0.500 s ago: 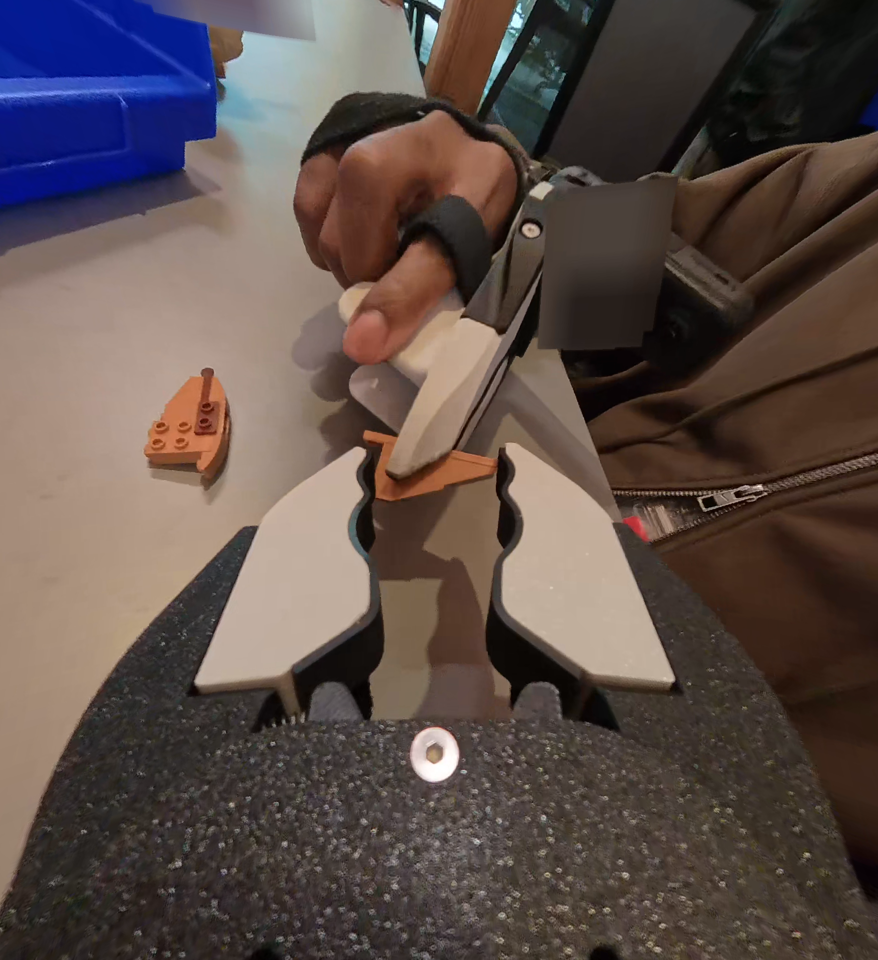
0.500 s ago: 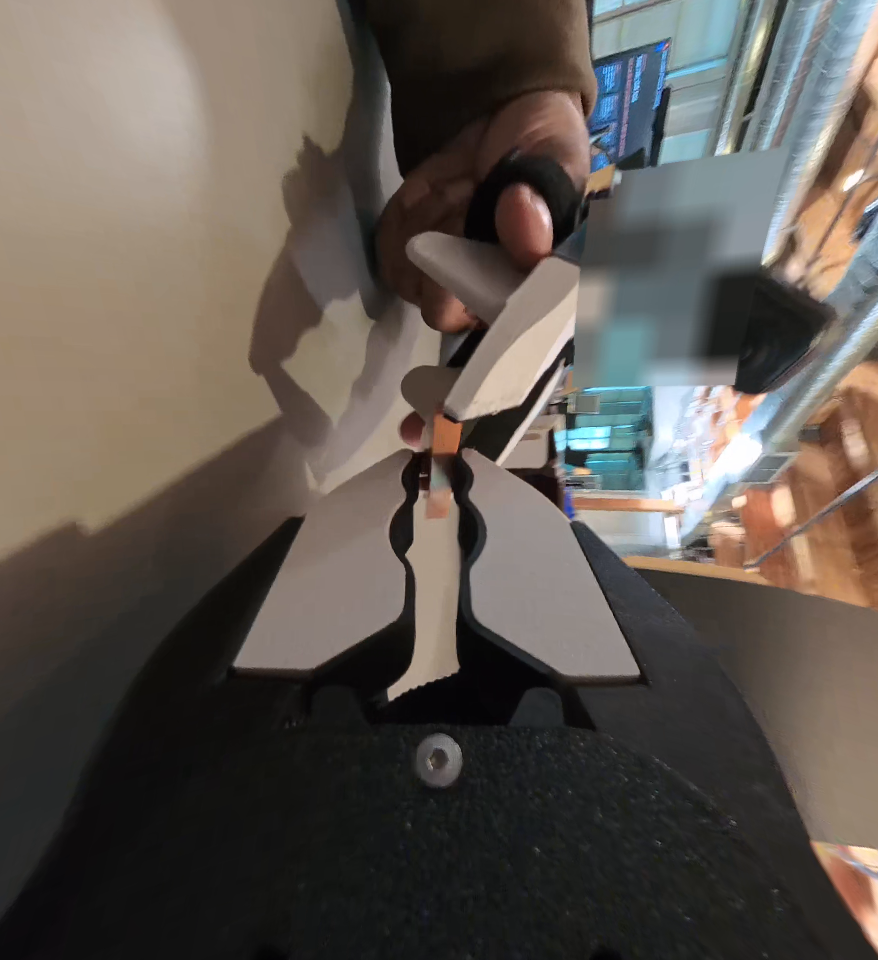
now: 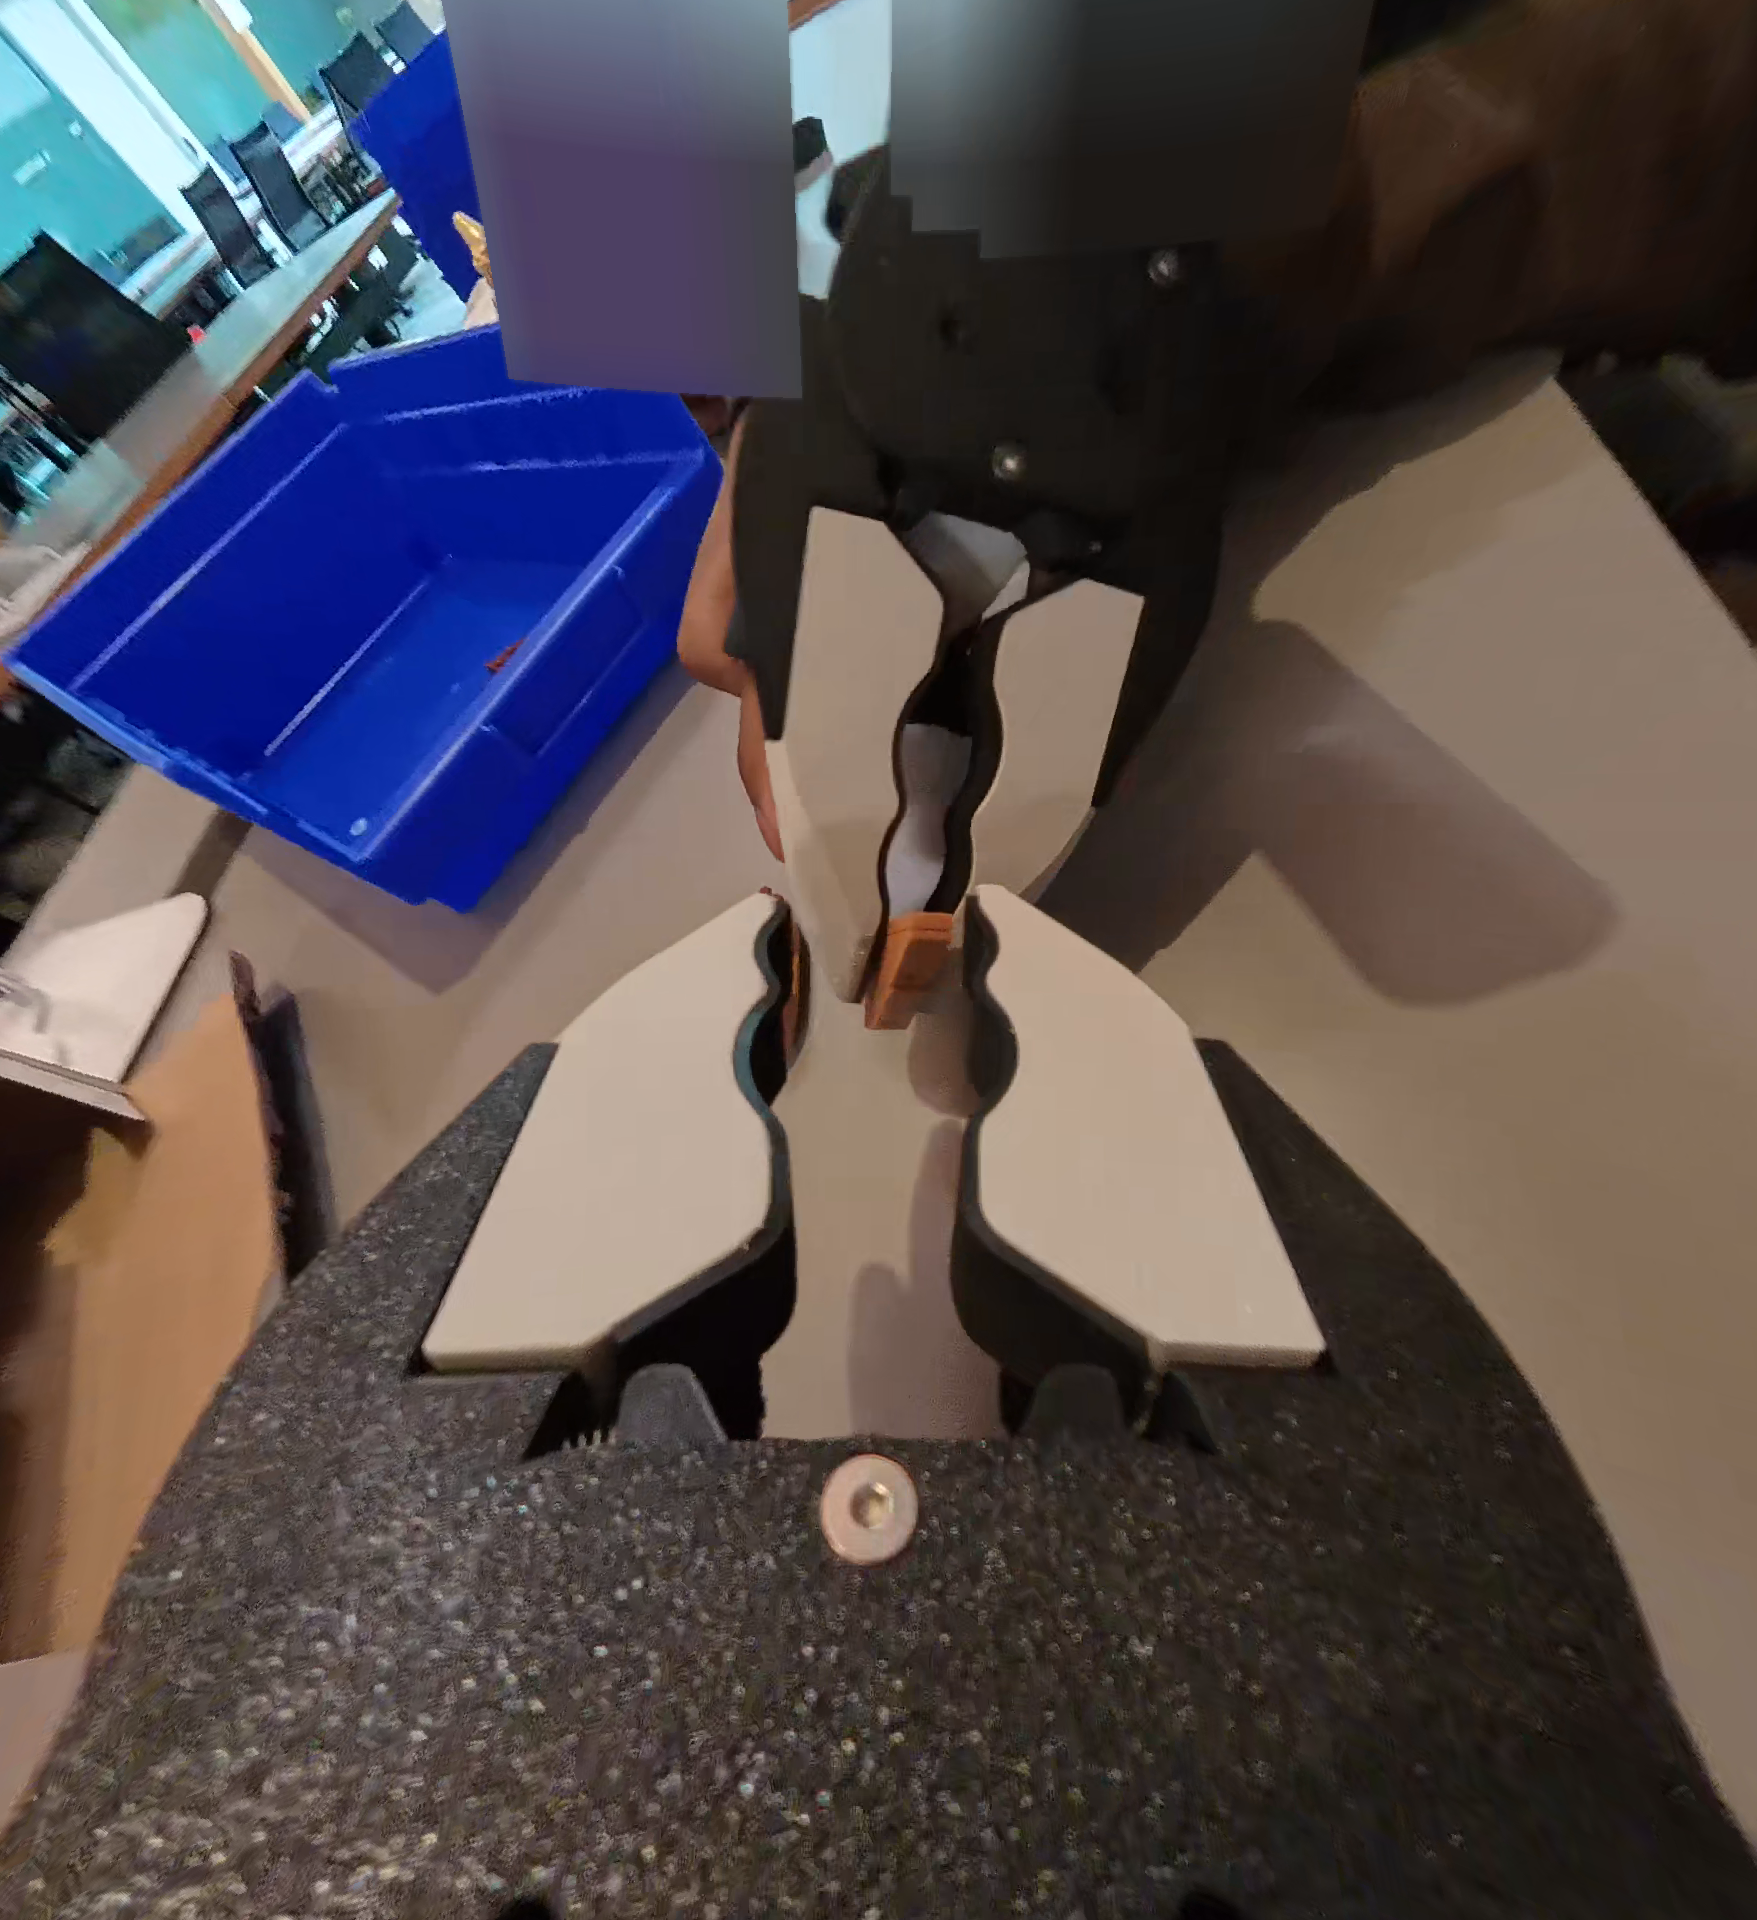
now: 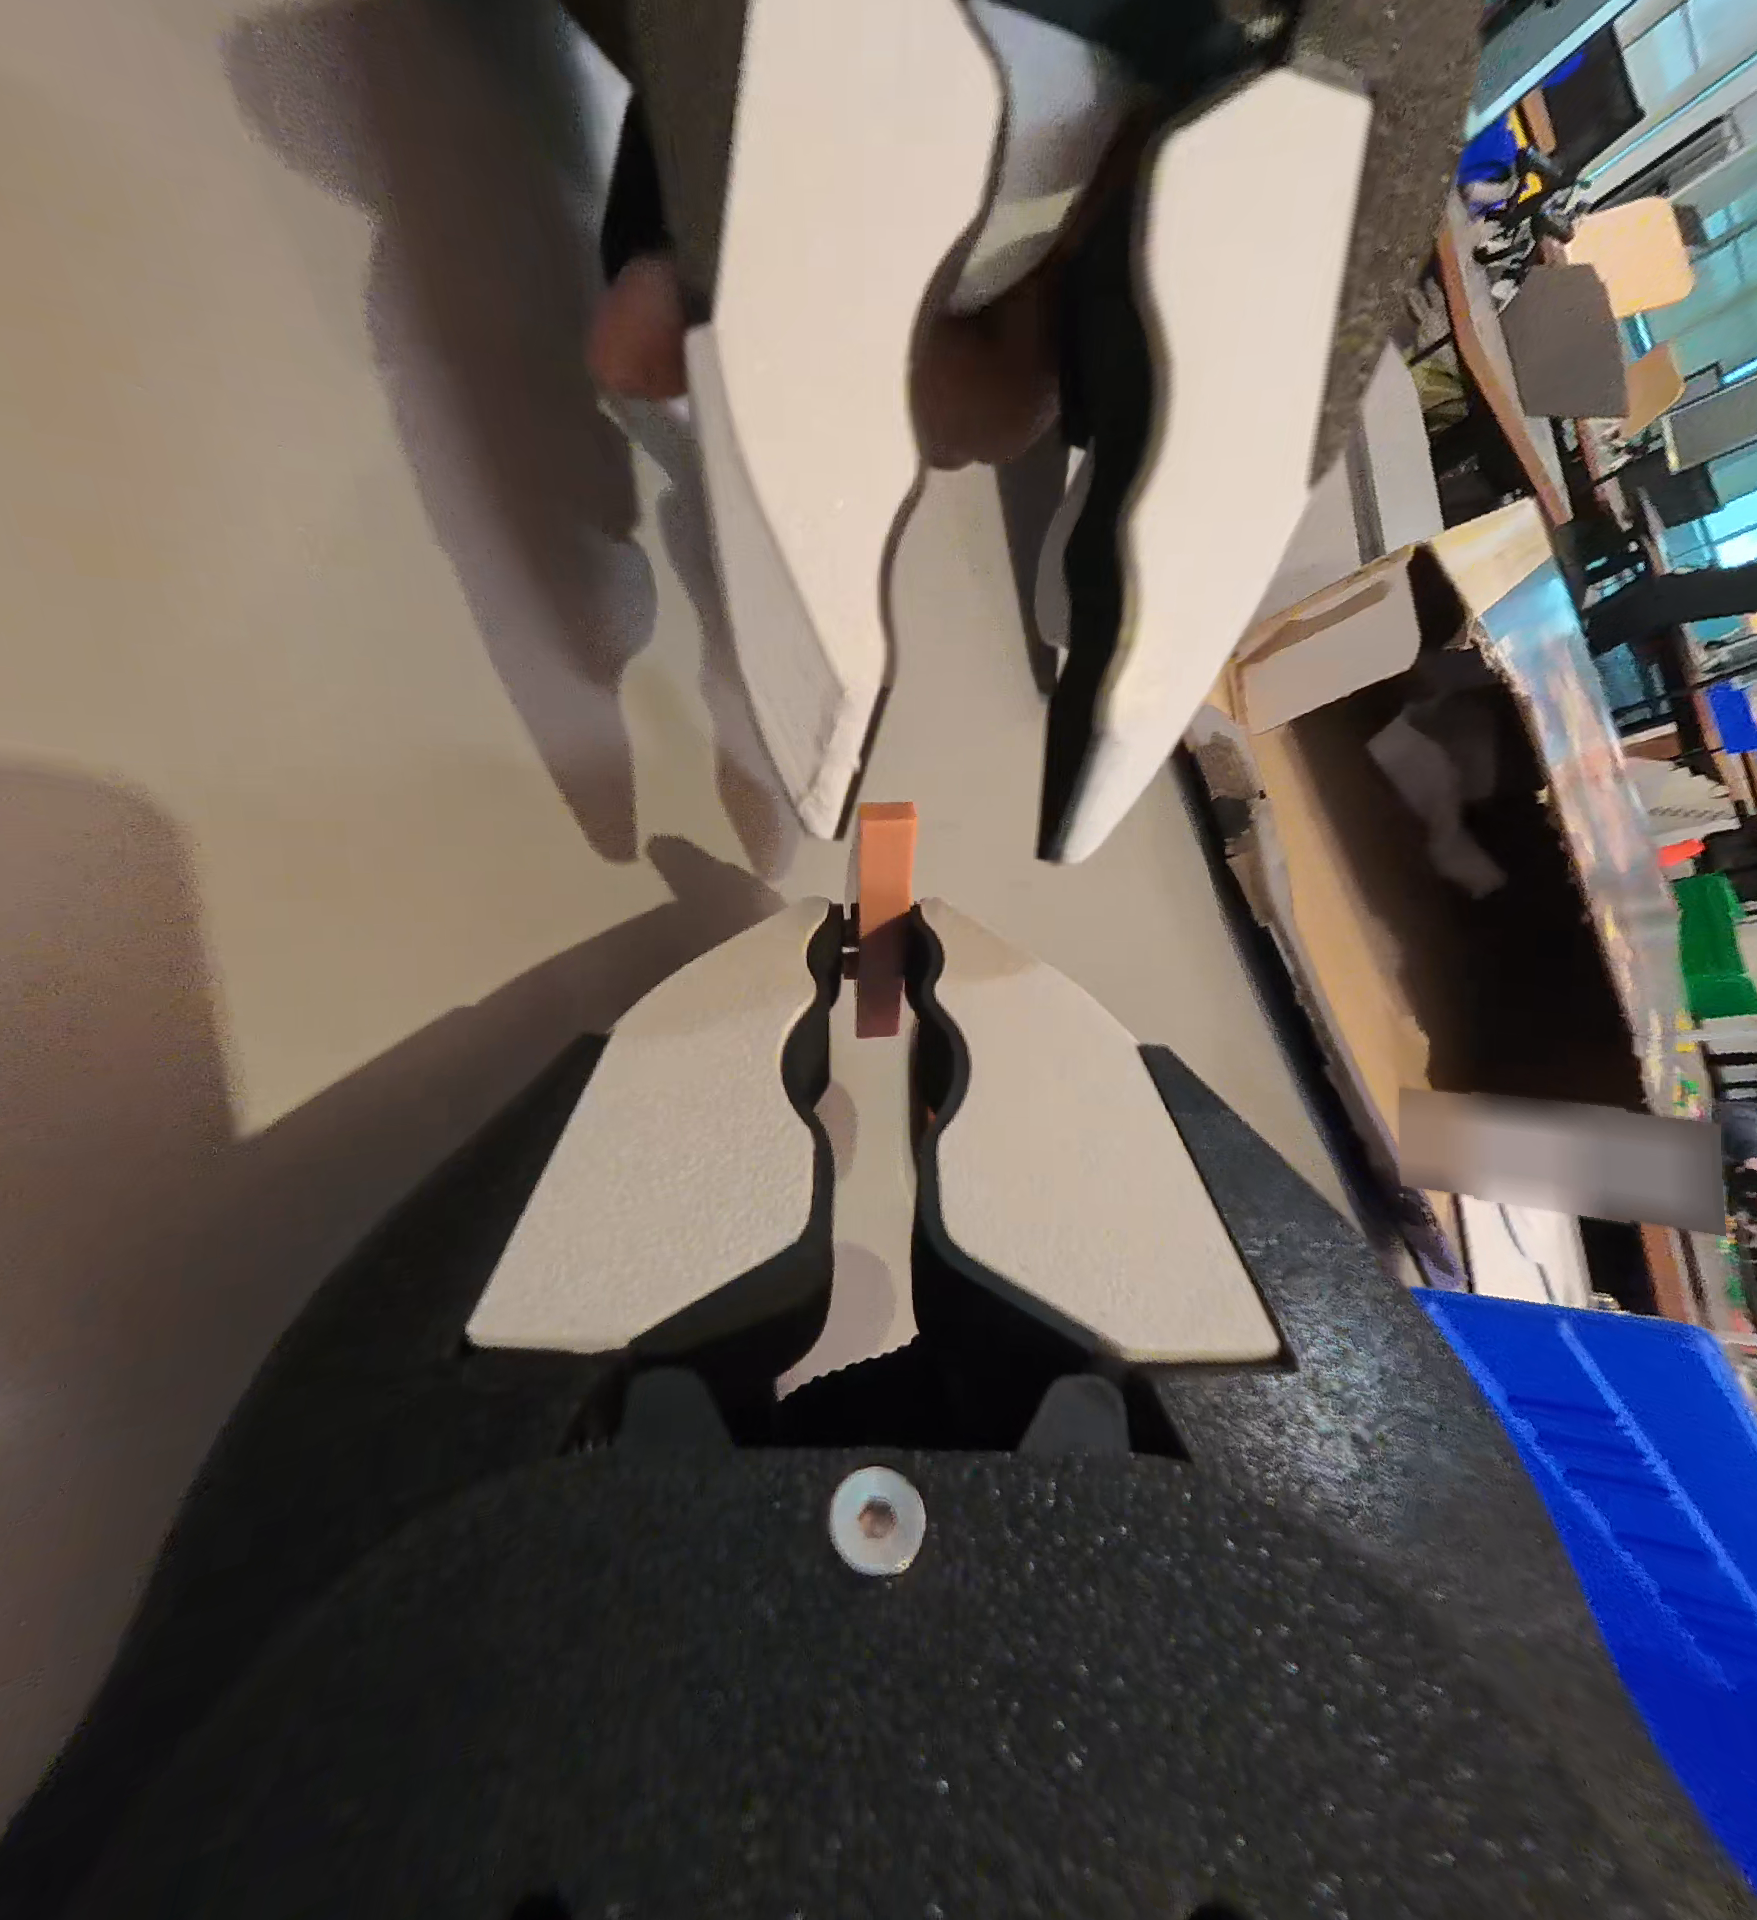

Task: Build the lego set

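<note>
Right wrist view: right gripper point(image 4: 879, 914) jaws pinch a small orange brick point(image 4: 882, 914) above the table point(image 4: 178, 520); left gripper point(image 4: 941, 847) jaws spread around it. Stiff, light, likely slippery; take its flat sides.

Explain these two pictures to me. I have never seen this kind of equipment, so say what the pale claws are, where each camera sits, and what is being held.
These are two hand-held grippers, each with two pale fingers and a camera behind them looking forward. One picture looks along the left gripper, the other along the right gripper; they face each other above a beige table. The right gripper is shut on a small orange block. The left gripper's fingers stand open on either side of that block's free end. A blue bin sits on the table, and a cardboard box stands at its edge.
</note>
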The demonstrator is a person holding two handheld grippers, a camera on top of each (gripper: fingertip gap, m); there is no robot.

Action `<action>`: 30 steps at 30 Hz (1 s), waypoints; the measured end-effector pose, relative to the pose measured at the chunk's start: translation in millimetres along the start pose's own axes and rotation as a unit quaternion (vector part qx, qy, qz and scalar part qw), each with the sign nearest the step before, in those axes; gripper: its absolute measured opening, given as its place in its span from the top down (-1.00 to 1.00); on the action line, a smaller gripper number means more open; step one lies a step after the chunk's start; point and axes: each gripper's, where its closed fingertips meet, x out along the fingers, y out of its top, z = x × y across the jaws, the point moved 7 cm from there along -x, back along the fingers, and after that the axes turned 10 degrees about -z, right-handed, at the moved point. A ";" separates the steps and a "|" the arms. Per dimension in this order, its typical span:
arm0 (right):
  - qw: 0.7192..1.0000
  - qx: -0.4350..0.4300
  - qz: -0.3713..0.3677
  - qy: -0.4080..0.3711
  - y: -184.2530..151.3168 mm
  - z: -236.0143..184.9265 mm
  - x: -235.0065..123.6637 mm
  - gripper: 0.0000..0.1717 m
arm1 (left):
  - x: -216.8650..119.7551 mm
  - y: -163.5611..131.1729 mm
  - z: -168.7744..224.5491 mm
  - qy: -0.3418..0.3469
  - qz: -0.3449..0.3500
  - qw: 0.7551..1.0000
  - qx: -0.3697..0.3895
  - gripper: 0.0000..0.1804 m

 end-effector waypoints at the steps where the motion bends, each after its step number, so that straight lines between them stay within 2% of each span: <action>1: 1.000 0.007 0.003 0.005 0.3 0.5 -0.2 0.88 | 0.8 0.2 1.4 0.007 -0.004 1.000 0.014 0.69; 5: 1.000 0.018 0.011 0.005 1.0 3.0 -1.9 0.88 | 5.2 -1.3 4.8 0.016 -0.022 0.999 0.042 0.89; 7: 1.000 0.016 0.014 -0.006 0.5 4.4 -2.0 0.86 | 6.0 -1.1 3.0 0.018 -0.021 0.999 0.028 0.91; 10: 0.995 -0.012 0.001 -0.102 -0.8 14.5 -3.0 0.65 | 0.3 -1.4 -15.3 0.004 0.020 0.994 -0.104 0.91; 13: 0.980 -0.059 -0.019 -0.191 0.1 19.1 -3.7 0.57 | -11.7 -4.2 -34.6 -0.030 0.110 0.961 -0.254 0.92; 16: 0.974 -0.044 -0.012 -0.224 7.3 21.1 -2.2 0.53 | -14.1 -10.3 -44.2 -0.051 0.151 0.928 -0.337 0.91; 20: 0.963 -0.018 -0.017 -0.269 11.5 28.3 -2.9 0.64 | -12.2 -12.2 -46.0 -0.068 0.176 0.909 -0.372 0.92; 21: 0.963 -0.018 -0.017 -0.269 11.5 28.3 -3.0 0.70 | -12.4 -12.4 -46.9 -0.067 0.183 0.905 -0.378 0.92; 25: 0.967 -0.010 -0.002 -0.256 10.2 28.7 -6.2 0.71 | -12.1 -12.0 -46.2 -0.085 0.194 0.898 -0.386 0.91; 26: 0.968 -0.005 0.001 -0.250 9.6 29.2 -6.9 0.71 | -11.1 -12.4 -46.0 -0.086 0.189 0.899 -0.386 0.88; 29: 0.973 -0.001 0.006 -0.232 8.2 29.3 -7.6 0.71 | -5.7 -14.2 -43.9 -0.090 0.159 0.905 -0.383 0.56; 30: 0.974 -0.007 0.007 -0.225 8.3 28.0 -7.1 0.71 | -3.5 -14.2 -42.1 -0.093 0.150 0.908 -0.380 0.54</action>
